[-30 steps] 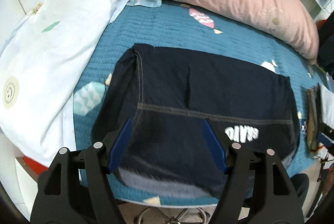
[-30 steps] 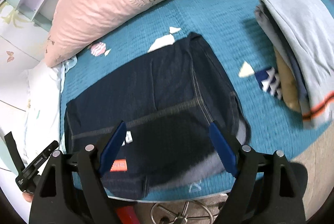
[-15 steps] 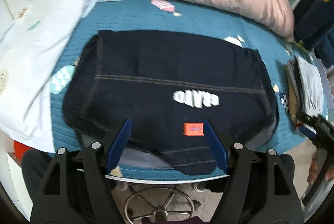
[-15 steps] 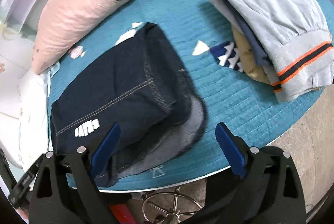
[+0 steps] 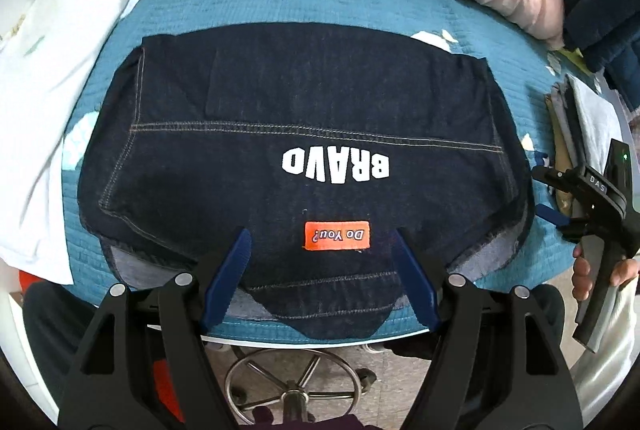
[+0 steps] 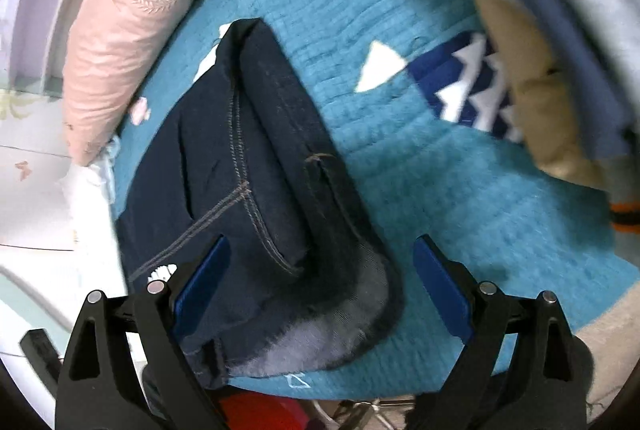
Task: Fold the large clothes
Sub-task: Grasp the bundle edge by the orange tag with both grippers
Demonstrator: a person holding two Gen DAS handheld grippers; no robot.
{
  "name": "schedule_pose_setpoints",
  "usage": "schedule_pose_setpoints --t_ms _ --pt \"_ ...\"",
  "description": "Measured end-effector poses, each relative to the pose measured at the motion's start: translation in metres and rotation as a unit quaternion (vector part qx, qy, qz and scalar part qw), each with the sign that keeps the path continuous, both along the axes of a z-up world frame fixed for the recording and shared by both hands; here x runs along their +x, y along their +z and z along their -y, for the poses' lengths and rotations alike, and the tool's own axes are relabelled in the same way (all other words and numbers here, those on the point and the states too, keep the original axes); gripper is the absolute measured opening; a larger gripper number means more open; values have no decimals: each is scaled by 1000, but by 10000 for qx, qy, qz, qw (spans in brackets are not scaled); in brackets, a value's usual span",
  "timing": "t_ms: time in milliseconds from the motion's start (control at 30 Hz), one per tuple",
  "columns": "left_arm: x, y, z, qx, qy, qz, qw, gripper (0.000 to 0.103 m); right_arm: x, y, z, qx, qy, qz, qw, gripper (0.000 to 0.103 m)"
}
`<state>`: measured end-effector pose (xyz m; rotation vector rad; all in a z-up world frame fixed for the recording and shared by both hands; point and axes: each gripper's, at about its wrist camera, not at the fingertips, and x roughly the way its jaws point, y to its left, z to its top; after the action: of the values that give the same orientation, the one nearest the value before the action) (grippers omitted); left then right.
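Jeans (image 5: 304, 133) folded flat on bed (image 5: 360, 13), "BRAVO" print upward, pale inner hem exposed. Left gripper (image 5: 320, 270) and right gripper (image 6: 320, 290): fingers spread, grasping nothing.

- Denim garment (image 5: 304, 117) from my left wrist view: white block letters "BRAVO" (image 5: 335, 167), reading upside down to me.
- Below that, nearer me, orange patch (image 5: 336, 235) on the same denim: "Do You?", also upside down.
- My right gripper (image 5: 592, 205), seen at the edge of the left view: white letters "DAS" on its black body, rest cut off.
- Right wrist view: nothing legible.
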<state>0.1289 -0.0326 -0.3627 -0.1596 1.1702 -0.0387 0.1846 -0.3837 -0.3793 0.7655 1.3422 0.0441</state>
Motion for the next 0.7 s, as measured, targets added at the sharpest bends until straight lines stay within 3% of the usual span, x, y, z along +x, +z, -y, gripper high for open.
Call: schedule_pose_setpoints --t_ms 133,200,233,300,367,500,633,700 --pt "6 -12 -3 -33 91 -186 9998 73 6 -13 3 287 -157 -104 9994 87" --pt "8 -16 -3 -3 115 -261 9996 73 7 -9 1 390 -86 -36 9992 70" --pt "8 -18 -3 3 121 -282 9995 73 8 -6 -1 713 64 78 9974 50" --pt "9 -21 -5 9 146 -322 9994 73 9 3 -7 934 269 184 9951 49" --pt "10 -23 -6 -2 173 -362 9992 73 12 10 -14 661 517 258 9961 51" --pt "9 -25 -8 15 186 -406 9990 74 21 -14 -17 -18 511 -115 9986 54" --pt "8 -25 -11 17 225 -396 9990 75 21 -23 -13 174 406 -126 9989 55" --pt "9 -27 -13 0 284 -415 9987 76 19 -22 -12 162 349 -126 9992 51"
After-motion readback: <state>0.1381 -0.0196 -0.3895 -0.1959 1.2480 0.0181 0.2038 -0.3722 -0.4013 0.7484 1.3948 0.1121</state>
